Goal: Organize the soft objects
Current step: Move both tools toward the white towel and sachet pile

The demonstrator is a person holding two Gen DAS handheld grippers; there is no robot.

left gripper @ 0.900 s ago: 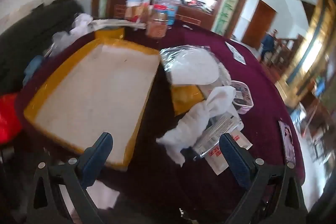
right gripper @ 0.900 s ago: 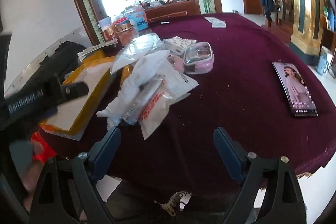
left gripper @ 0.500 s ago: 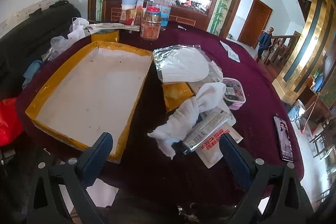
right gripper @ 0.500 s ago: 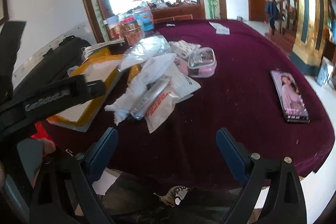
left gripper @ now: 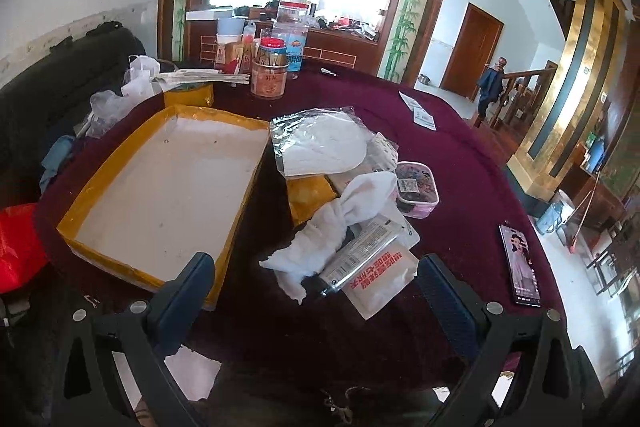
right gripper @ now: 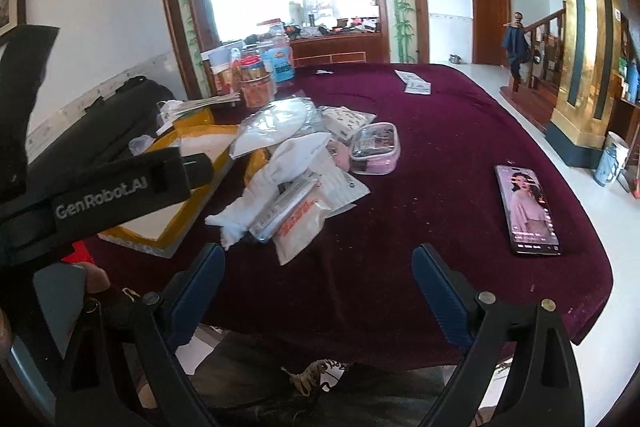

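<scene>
A pile of soft objects lies on the maroon table [left gripper: 460, 163]: a white towel [left gripper: 332, 223], a silver sachet [left gripper: 360, 255], a white packet with red print [left gripper: 380, 279], a clear bag with white pads [left gripper: 320, 143], a yellow pouch [left gripper: 310, 197] and a pink clear pouch [left gripper: 416, 189]. An empty yellow-rimmed tray [left gripper: 168, 187] sits left of the pile. My left gripper [left gripper: 316, 291] is open, held above the near table edge. My right gripper [right gripper: 318, 287] is open and empty near the front edge; the towel [right gripper: 272, 183] and tray [right gripper: 168, 231] lie ahead-left.
A phone [left gripper: 520, 263] lies at the table's right, also in the right wrist view [right gripper: 528, 209]. Jars and bottles [left gripper: 270, 71] stand at the far edge. A black sofa [left gripper: 60, 83] and red bag [left gripper: 16, 247] are left. The left gripper's body [right gripper: 100, 187] fills the right view's left side.
Both grippers have pulled back and risen, so the table looks smaller and more of it shows. Nothing on the table has moved.
</scene>
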